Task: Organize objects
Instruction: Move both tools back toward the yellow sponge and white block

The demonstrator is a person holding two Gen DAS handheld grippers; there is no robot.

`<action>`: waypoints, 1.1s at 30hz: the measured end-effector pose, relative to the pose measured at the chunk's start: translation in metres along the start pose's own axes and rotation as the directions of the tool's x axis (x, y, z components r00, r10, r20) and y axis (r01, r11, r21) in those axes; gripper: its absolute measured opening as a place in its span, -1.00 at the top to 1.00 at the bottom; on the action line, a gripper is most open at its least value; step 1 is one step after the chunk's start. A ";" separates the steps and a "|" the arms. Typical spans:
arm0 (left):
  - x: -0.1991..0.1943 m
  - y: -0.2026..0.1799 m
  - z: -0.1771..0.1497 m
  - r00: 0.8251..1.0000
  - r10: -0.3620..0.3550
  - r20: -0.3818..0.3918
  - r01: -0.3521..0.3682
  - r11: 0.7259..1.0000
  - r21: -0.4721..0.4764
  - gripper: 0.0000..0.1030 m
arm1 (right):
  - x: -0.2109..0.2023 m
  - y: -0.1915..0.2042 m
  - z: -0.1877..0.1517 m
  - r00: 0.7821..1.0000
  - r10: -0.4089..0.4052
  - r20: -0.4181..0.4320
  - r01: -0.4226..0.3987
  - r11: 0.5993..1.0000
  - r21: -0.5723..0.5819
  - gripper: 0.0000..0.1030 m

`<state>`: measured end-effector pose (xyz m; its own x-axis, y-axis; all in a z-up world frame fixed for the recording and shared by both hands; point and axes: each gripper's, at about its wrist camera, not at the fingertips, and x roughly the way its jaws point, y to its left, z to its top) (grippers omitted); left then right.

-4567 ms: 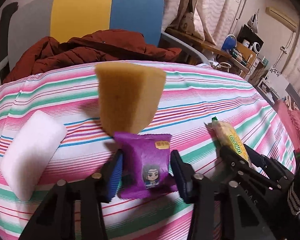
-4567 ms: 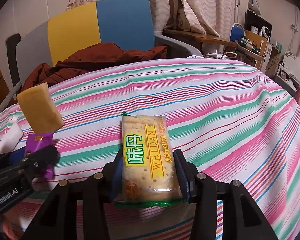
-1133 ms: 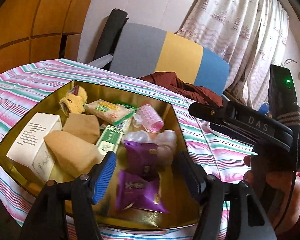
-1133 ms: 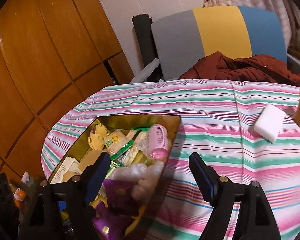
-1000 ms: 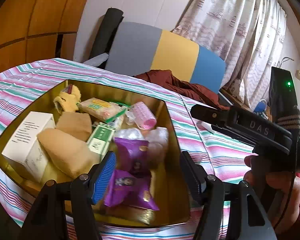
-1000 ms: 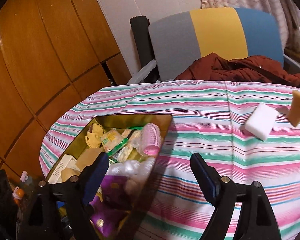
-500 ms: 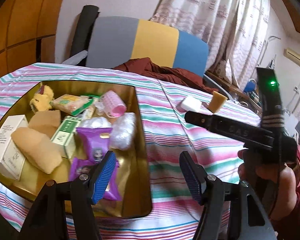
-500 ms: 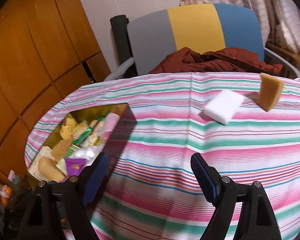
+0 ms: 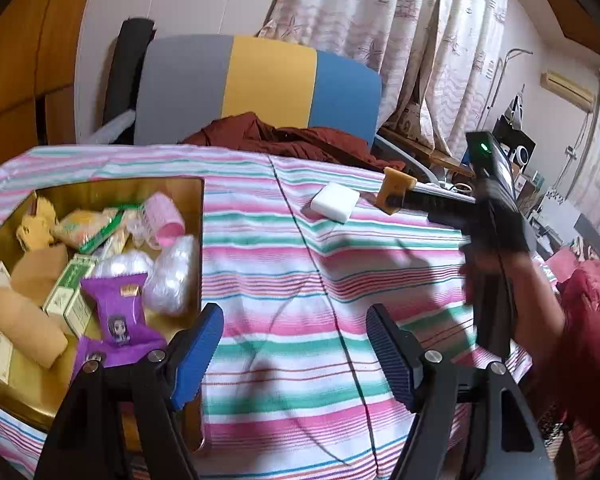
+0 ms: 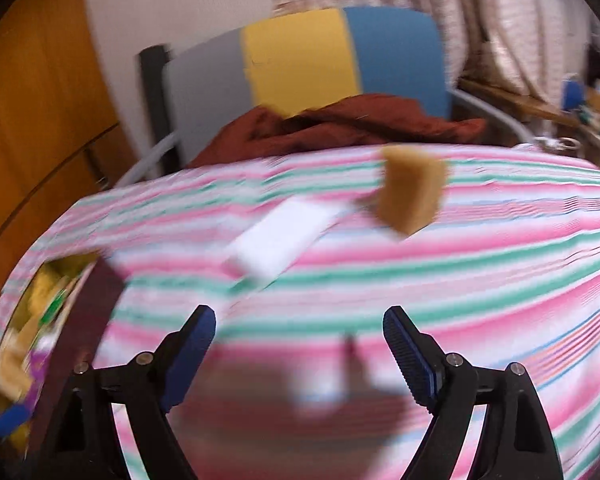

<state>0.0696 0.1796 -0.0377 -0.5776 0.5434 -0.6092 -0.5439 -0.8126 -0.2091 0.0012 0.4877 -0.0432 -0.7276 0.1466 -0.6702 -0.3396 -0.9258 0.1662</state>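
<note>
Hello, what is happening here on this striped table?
A person is tidying small things into a gold tray with two handheld grippers. The left gripper, its jaws just widened, and the right gripper are both open and empty. A white block and a tan sponge lie on the striped cloth.

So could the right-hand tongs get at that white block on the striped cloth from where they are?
Probably yes. The right tongs are open and empty, and only bare striped cloth lies between them and the white block. The tan sponge stands just beside it, so a wide approach might nudge that.
</note>
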 end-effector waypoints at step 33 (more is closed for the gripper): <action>0.031 -0.038 -0.006 0.989 -0.055 -0.138 0.060 0.998 0.033 -0.45 | 0.004 -0.104 0.035 0.998 -0.047 0.042 0.048 0.998 -0.036 -1.00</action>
<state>0.0762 0.2261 -0.0527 -0.4576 0.5528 -0.6964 -0.5975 -0.7713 -0.2196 0.0126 0.5965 -0.0383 -0.7351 0.2042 -0.6464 -0.3525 -0.9297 0.1071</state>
